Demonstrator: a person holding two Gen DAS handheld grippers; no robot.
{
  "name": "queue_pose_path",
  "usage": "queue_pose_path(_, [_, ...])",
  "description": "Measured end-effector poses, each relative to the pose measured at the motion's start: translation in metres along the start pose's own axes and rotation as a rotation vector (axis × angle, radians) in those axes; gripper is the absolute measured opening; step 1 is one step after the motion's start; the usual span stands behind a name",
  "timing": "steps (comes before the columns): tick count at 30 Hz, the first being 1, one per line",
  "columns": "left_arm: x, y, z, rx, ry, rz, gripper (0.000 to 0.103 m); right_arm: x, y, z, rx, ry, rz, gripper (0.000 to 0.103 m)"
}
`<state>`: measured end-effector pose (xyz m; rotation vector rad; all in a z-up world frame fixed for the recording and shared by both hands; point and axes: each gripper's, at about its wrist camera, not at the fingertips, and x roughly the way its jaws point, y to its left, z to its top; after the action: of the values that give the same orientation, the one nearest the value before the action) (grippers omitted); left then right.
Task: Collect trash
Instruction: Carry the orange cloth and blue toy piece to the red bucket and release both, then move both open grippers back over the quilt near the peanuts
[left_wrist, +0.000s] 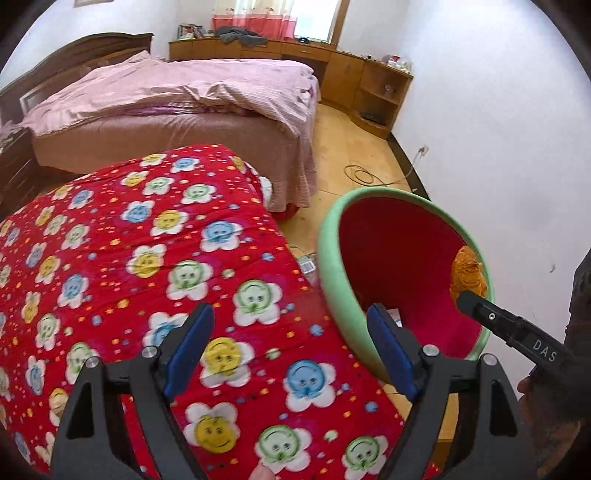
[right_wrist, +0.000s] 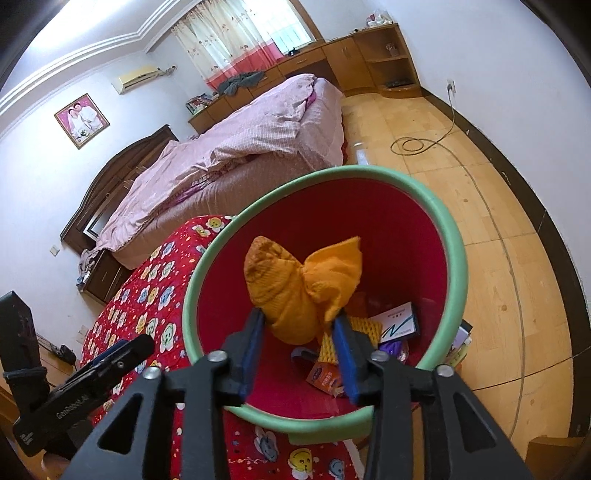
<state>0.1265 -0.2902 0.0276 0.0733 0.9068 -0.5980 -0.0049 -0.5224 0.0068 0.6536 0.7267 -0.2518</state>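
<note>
At the far left of the left wrist view a dark wooden headboard backs a bed draped in a rumpled pink quilt, and nearer the camera lies a red fleece blanket printed with smiling flower faces. The left gripper hovers over that blanket with its blue-padded fingers spread wide and nothing between them; its right finger sits in front of the bin's near rim, though contact cannot be judged. To the right stands a round bin with a green padded rim and a red inside, beside the blanket's edge on the pale wooden floor. Over the bin's right rim the right gripper reaches in, carrying a crumpled orange cloth-like wad. In the right wrist view the other tool appears at the lower left, then the bin fills the centre, and the right gripper is clamped on the orange wad, held above the bin's mouth. Below it on the bin's floor lie a yellow mesh scrap, a small orange packet and a white and dark blue box. Further right a thin cable coils on the floor.
</note>
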Motion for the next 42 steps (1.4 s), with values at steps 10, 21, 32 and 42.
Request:
queue_pose_path(10, [-0.030, 0.023, -0.009, -0.040, -0.029, 0.028, 0.084, -0.017, 0.022, -0.010, -0.037, -0.017, 0.000, 0.070])
queue_pose_path(21, [-0.076, 0.054, -0.028, -0.080, -0.069, 0.092, 0.084, -0.039, 0.058, -0.026, -0.111, -0.049, 0.009, 0.079])
queue_pose_path(32, [-0.119, 0.091, -0.053, -0.139, -0.126, 0.170, 0.084, -0.058, 0.112, -0.056, -0.215, -0.055, 0.066, 0.087])
queue_pose_path(42, [-0.143, 0.117, -0.086, -0.177, -0.158, 0.276, 0.084, -0.066, 0.152, -0.096, -0.320, -0.060, 0.098, 0.091])
